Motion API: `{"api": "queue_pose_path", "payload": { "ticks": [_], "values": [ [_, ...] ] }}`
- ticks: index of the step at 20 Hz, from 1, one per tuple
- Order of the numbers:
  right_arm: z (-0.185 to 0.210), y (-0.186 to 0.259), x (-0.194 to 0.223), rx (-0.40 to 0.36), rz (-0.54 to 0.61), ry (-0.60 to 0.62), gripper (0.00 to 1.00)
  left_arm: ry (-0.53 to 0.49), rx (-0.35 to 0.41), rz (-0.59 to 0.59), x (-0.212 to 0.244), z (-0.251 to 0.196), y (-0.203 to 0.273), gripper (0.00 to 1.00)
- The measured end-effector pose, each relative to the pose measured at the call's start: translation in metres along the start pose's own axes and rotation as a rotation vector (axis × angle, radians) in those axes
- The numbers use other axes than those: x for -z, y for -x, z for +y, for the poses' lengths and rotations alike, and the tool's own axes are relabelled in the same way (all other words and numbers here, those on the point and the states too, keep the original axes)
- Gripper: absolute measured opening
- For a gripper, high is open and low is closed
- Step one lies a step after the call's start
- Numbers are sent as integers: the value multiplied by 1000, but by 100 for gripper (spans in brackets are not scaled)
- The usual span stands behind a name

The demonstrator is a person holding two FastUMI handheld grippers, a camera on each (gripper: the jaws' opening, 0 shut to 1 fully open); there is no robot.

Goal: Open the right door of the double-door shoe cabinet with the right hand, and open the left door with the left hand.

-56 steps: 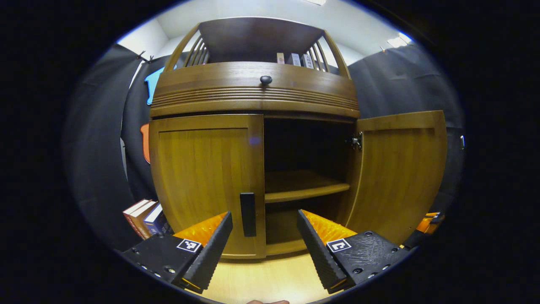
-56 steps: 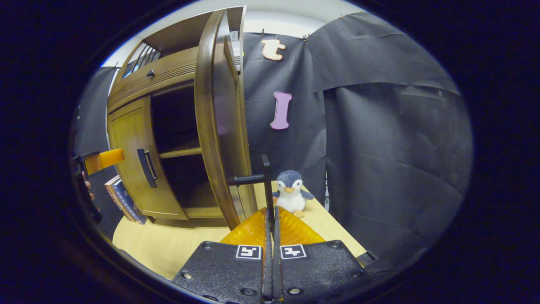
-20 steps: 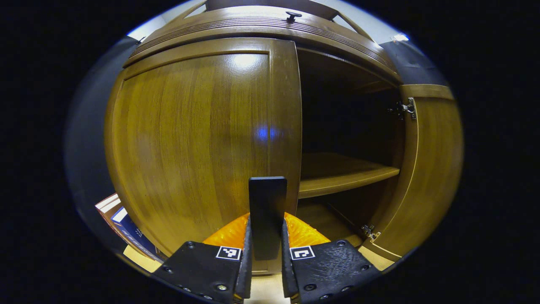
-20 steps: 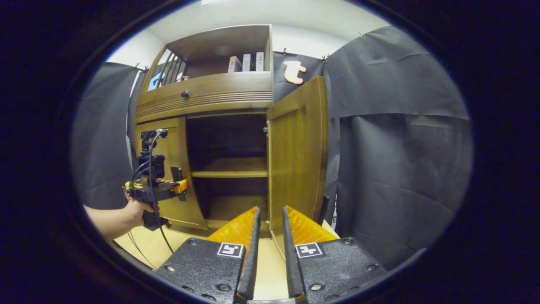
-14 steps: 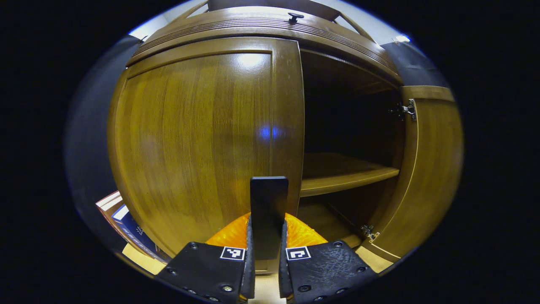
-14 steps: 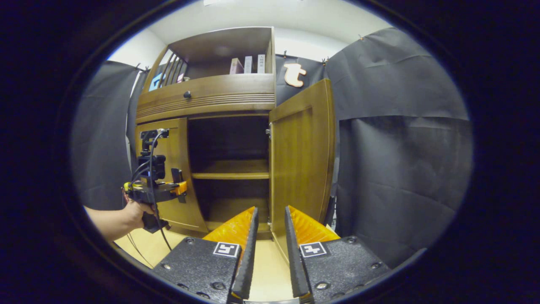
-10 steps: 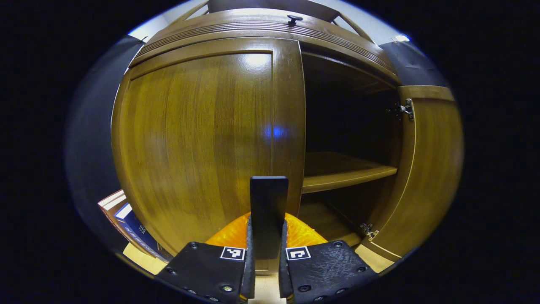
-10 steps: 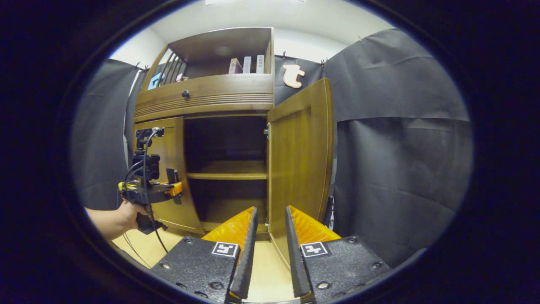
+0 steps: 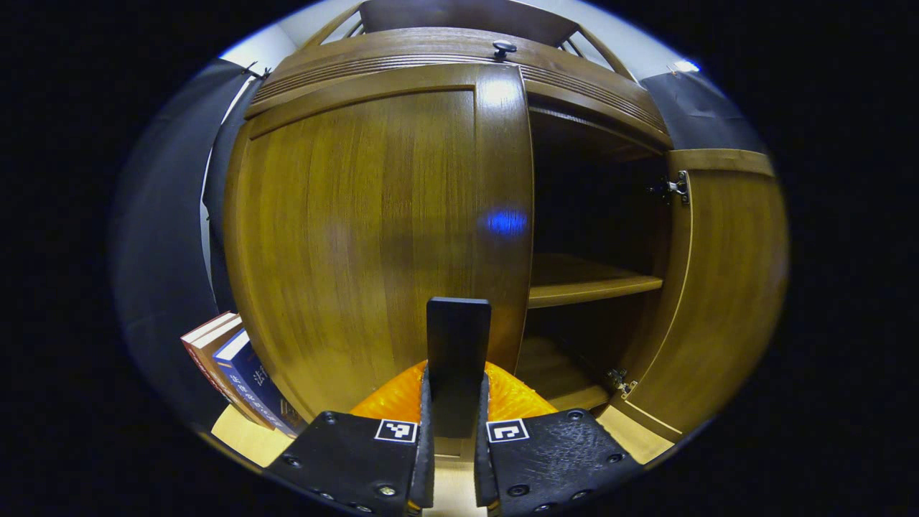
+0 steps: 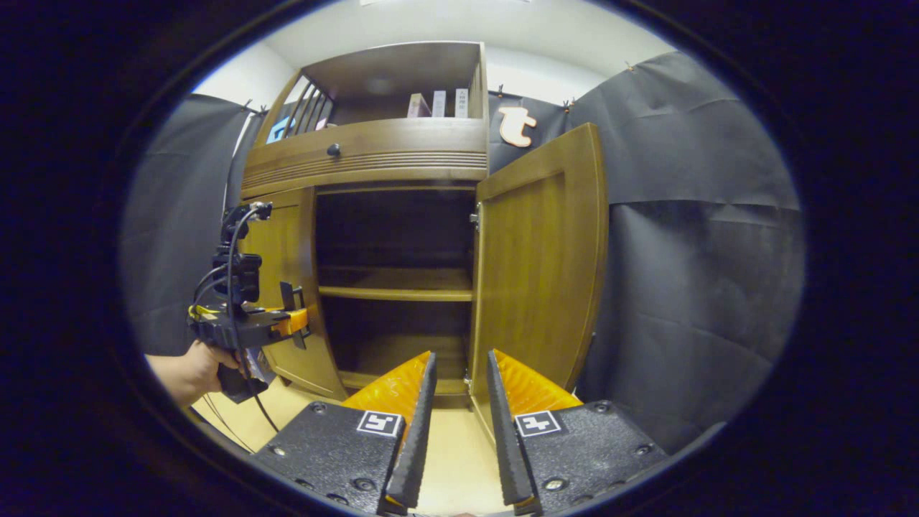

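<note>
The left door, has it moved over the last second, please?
Yes: the left door has swung slightly outward from the cabinet frame, pulled by the left gripper.

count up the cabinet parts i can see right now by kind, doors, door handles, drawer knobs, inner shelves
doors: 2, left door and right door
door handles: 1, the handle between the left gripper fingers
drawer knobs: 1, knob
inner shelves: 1, shelf
total: 5
</note>
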State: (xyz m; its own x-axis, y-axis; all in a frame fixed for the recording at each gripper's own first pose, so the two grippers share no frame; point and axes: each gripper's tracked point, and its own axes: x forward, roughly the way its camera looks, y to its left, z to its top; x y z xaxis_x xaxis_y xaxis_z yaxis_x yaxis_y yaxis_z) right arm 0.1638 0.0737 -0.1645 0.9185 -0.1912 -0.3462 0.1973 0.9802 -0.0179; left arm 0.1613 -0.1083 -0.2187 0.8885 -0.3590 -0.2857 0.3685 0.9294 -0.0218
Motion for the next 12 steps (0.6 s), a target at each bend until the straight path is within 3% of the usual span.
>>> {"api": "queue_pose_path", "payload": {
  "ticks": [7, 12],
  "values": [
    [16, -8, 4, -50, 18, -2, 46, 16, -8, 10, 9, 14, 34, 21],
    [28, -16, 4, -78, 22, 2, 55, 22, -20, 15, 12, 23, 55, 21]
  ]
}}
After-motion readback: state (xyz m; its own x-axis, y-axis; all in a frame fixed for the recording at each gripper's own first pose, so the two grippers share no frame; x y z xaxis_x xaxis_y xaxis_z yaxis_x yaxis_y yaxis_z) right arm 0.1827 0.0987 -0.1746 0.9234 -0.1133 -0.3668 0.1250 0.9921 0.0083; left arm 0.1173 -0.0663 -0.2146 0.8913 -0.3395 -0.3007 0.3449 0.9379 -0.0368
